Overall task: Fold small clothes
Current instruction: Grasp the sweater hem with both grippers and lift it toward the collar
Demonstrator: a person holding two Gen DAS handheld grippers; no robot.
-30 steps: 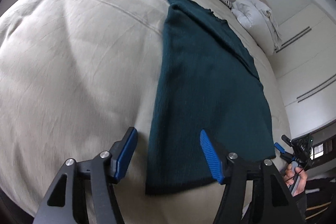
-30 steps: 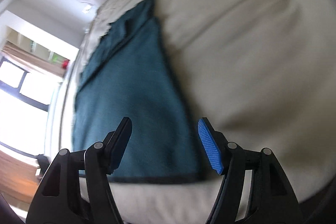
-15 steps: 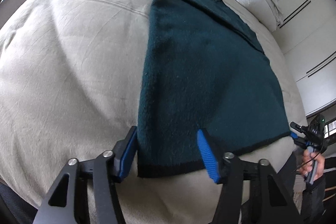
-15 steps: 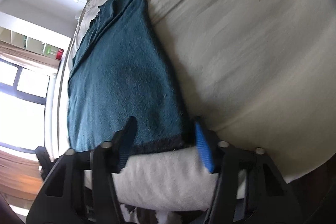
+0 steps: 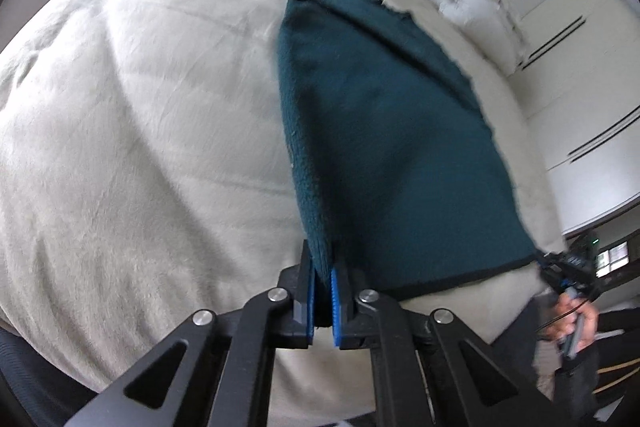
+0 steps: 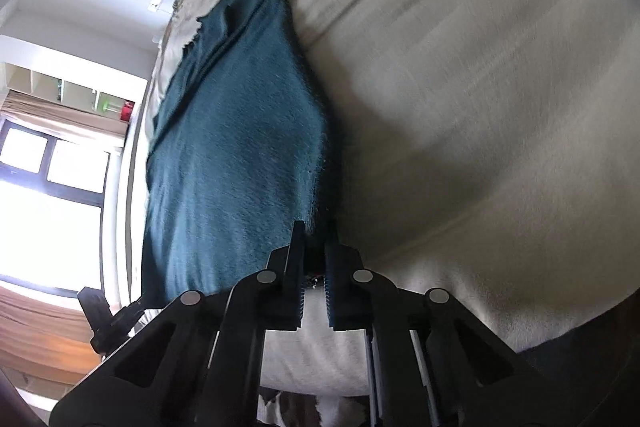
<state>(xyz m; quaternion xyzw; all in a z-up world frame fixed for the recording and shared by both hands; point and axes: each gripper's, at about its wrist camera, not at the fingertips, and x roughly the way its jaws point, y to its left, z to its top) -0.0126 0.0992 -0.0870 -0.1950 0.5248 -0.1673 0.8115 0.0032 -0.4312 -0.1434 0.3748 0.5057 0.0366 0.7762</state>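
- teal garment [image 5: 384, 131] lies flat on beige bed [image 5: 132, 131]
- l gripper [image 5: 323, 281] + r gripper [image 6: 313, 259] each clamped on a near hem corner, jaws just closed
- step: grasp done; next prob. lift both evenly, carry hem fwd to far edge

Your garment [image 5: 384, 131] is a dark teal, fuzzy knit with a thin black hem, stretched lengthwise along the cream bed [image 5: 132, 131]. Its far end is bunched in folds toward the headboard. Both near hem corners are pinched up off the bed, so the hem hangs lifted between them.
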